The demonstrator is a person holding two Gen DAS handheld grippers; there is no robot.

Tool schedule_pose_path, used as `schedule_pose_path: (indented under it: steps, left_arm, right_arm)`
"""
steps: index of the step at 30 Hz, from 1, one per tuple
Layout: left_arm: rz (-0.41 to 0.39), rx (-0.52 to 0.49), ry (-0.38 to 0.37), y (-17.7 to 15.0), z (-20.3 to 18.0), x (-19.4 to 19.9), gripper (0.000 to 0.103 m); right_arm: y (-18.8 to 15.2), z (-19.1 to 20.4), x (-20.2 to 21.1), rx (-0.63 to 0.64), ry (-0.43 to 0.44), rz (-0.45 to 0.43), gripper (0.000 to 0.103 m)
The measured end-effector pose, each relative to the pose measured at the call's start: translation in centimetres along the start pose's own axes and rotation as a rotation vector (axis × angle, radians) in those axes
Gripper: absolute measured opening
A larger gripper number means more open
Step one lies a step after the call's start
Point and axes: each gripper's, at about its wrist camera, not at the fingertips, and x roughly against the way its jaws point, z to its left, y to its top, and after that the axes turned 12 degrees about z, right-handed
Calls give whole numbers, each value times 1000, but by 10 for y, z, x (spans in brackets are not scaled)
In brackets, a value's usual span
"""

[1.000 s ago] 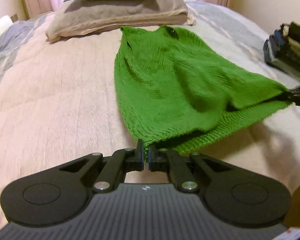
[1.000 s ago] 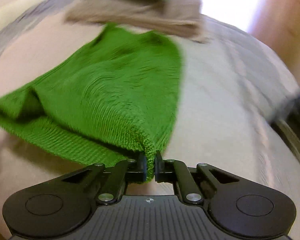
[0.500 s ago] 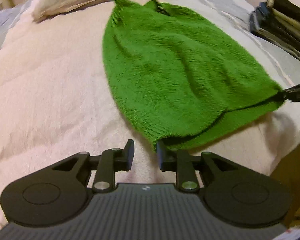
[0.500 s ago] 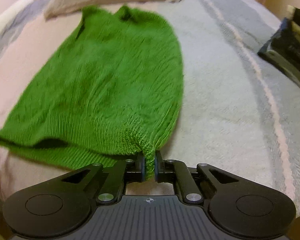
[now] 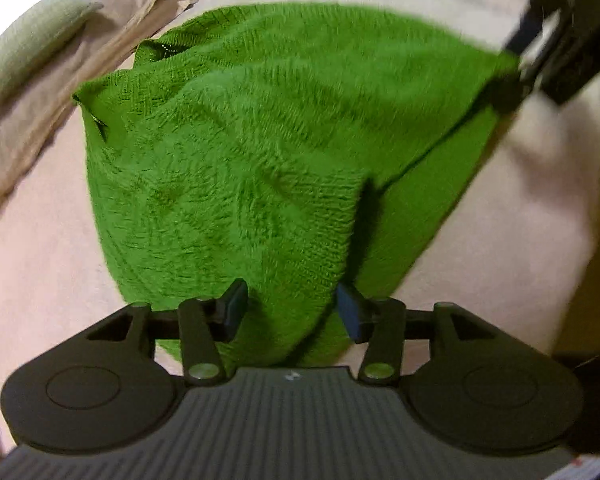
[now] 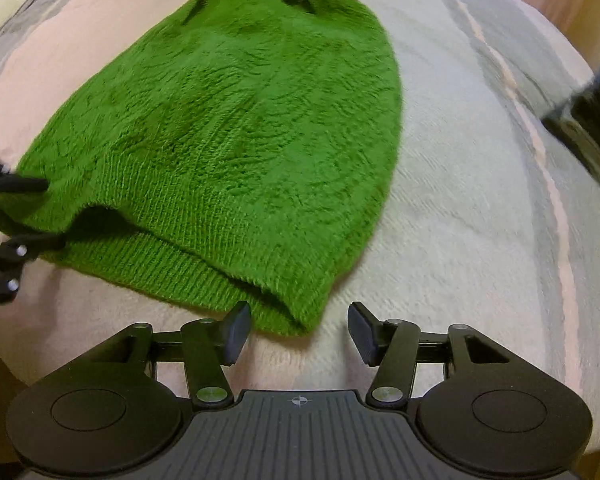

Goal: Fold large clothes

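A fuzzy green knit sweater [image 5: 240, 160] lies flat on the bed, neck far and ribbed hem near. In the left wrist view my left gripper [image 5: 292, 312] hovers over one hem corner. Its jaws are opening, with loose fabric between them and the pads not pressing. My right gripper [image 6: 300, 332] is also opening at the other hem corner of the sweater [image 6: 240, 132], which rests on the blanket between the spread fingers. Each gripper shows in the other's view: the right gripper [image 5: 540, 60] at the top right, the left gripper [image 6: 24, 214] at the left edge.
The bed carries a pink and grey blanket [image 6: 480, 200]. A beige pillow [image 5: 60, 112] with a green cushion [image 5: 28, 44] on it lies beyond the sweater's neck. A dark stack of folded clothes [image 6: 592, 132] sits at the bed's right side. The bed's edge is close below the hem.
Both grippers were shut on the hem corners and have let go. The sweater has settled flat on the bed. My left gripper rolled and dropped closer over its corner.
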Motion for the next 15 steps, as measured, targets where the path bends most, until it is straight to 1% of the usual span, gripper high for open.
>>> schedule_pose_path:
  steps: [1, 2, 3, 4, 5, 7, 8, 9, 10, 11, 12, 13, 15]
  left_arm:
    - [11, -11, 11, -2, 1, -3, 30]
    - [21, -19, 27, -5, 3, -5, 22]
    - [23, -13, 37, -7, 6, -4, 9]
    - [17, 11, 35, -10, 13, -1, 8]
    - [-3, 58, 22, -13, 23, 6, 7]
    - [-38, 152, 20, -18, 42, 23, 6]
    - [-54, 209, 17, -22, 54, 34, 6]
    - [-70, 260, 13, -28, 66, 46, 6]
    - [-83, 294, 15, -35, 74, 57, 6]
    - [-84, 325, 20, -45, 81, 66, 6]
    - [-80, 359, 18, -55, 87, 74, 5]
    - [-76, 381, 11, -62, 90, 79, 5]
    - [-40, 401, -2, -78, 89, 77, 5]
  right_arm:
    - [2, 0, -5, 20, -10, 2, 51]
    - [3, 0, -10, 36, -13, 6, 51]
    - [3, 1, -14, 49, -16, 8, 51]
    - [3, 0, -17, 55, -21, 6, 51]
    - [3, -2, -18, 53, -20, 1, 51]
    - [5, -6, -17, 30, -1, -4, 51]
    - [6, -7, -13, 15, 6, -13, 46]
    - [7, -7, -6, -3, 25, -25, 38]
    - [8, -6, 0, -11, 43, -30, 18]
    - [8, -3, 7, -14, 55, -37, 4]
    - [7, 1, 14, -16, 71, -46, 0]
    - [6, 6, 21, -14, 90, -57, 0]
    - [3, 18, 28, 4, 96, -61, 0]
